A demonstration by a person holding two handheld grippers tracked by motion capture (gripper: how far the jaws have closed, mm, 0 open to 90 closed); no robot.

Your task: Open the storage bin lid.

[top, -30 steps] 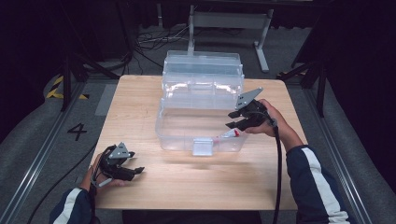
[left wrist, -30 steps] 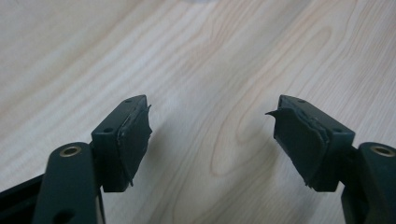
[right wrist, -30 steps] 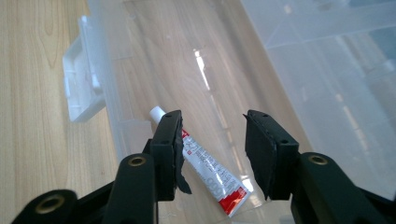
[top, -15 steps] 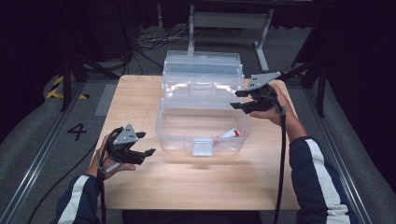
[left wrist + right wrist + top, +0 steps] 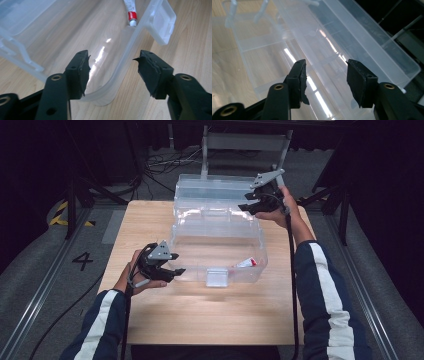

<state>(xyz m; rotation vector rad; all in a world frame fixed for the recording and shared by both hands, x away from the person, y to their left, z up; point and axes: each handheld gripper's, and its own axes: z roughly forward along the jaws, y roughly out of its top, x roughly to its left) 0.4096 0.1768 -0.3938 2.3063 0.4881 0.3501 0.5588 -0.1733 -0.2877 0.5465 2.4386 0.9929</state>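
Note:
A clear plastic box [image 5: 200, 251] stands on the wooden table with its lid [image 5: 215, 187] folded back. A small white and red tube [image 5: 246, 263] lies inside at the front right, also seen as the tube [image 5: 131, 10] past my left jaws. My left gripper [image 5: 173, 271] is at the box's front left corner. Its jaws [image 5: 112, 57] have just been closing and straddle the rounded corner wall [image 5: 130, 42] without pressing on it. My right gripper [image 5: 248, 202] hovers by the lid's right end. It [image 5: 325, 66] has opened a little wider and holds nothing, with the lid [image 5: 372, 42] below.
The box's front latch [image 5: 216, 276] hangs at the middle of the front wall, seen as the latch [image 5: 162, 22] beyond my left jaws. Bare wood [image 5: 210, 320] lies in front of the box. Dark stands and cables sit behind the table.
My left gripper rose and moved right to the box's front left corner, its jaws narrowing. My right gripper lifted from the box's front right side and went back to the lid's right end.

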